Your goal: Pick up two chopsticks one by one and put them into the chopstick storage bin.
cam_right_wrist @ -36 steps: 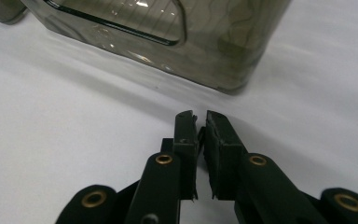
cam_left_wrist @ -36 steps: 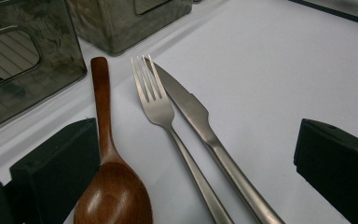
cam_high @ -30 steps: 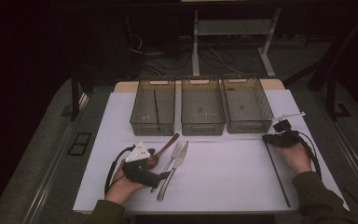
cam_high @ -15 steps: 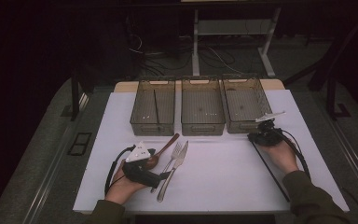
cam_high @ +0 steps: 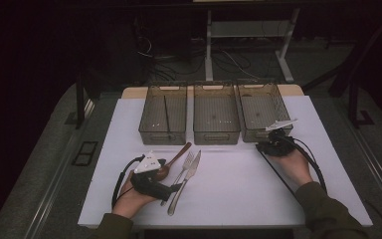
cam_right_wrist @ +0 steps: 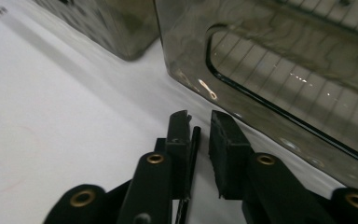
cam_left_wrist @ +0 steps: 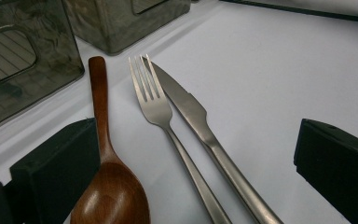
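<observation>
A wooden spoon [cam_high: 178, 155], a steel fork [cam_high: 183, 169] and a steel knife [cam_high: 185, 180] lie side by side on the white mat [cam_high: 238, 196]. My left gripper [cam_high: 170, 178] rests at their near ends. Its jaws stand open astride all three in the left gripper view [cam_left_wrist: 191, 140]. My right gripper [cam_high: 264, 146] sits low in front of the right bin [cam_high: 252, 135]. A thin black stick [cam_high: 278, 172] lies on the mat under that hand. Its far end [cam_right_wrist: 193, 154] runs between the jaws [cam_right_wrist: 199, 126], which have just been opening, with a gap beside it.
Three smoky see-through bins stand in a row at the back: the left bin [cam_high: 161, 135] holds another thin black stick, the middle bin [cam_high: 216, 136] stands beside the right one. Bare mat lies between my two hands. The floor beyond is dark, with cables and a table frame.
My right hand and gripper have slid left along the front of the right bin, and the stick's far end has swung left with them. The left hand and cutlery stay put.
</observation>
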Motion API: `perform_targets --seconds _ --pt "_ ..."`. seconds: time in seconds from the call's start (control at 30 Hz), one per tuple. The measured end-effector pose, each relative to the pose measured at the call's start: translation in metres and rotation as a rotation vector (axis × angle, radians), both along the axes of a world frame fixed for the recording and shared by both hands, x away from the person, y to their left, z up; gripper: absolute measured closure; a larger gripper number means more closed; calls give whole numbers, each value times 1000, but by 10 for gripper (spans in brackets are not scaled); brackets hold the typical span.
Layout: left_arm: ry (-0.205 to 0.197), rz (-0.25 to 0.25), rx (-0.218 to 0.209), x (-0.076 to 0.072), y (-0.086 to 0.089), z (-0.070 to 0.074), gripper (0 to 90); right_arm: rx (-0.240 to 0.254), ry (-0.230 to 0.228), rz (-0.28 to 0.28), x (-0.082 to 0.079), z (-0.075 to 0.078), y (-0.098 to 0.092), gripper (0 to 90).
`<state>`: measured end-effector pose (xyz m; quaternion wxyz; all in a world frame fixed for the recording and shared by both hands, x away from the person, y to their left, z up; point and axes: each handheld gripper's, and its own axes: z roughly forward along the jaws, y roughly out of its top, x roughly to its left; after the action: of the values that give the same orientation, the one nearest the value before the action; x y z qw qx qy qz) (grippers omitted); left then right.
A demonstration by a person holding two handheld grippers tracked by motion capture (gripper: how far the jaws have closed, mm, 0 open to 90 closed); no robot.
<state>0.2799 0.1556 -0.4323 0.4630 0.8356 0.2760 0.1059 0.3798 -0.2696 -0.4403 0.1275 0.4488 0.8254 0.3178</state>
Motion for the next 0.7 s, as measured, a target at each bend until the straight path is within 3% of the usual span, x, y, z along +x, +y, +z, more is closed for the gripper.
perform_targets --seconds 0.4,0.7 --pt "6 -2 -9 -2 -1 -1 0 58 -13 -3 -37 21 -26 694" --pt "6 2 -15 -3 1 0 0 39 -4 39 -75 21 -34 689"
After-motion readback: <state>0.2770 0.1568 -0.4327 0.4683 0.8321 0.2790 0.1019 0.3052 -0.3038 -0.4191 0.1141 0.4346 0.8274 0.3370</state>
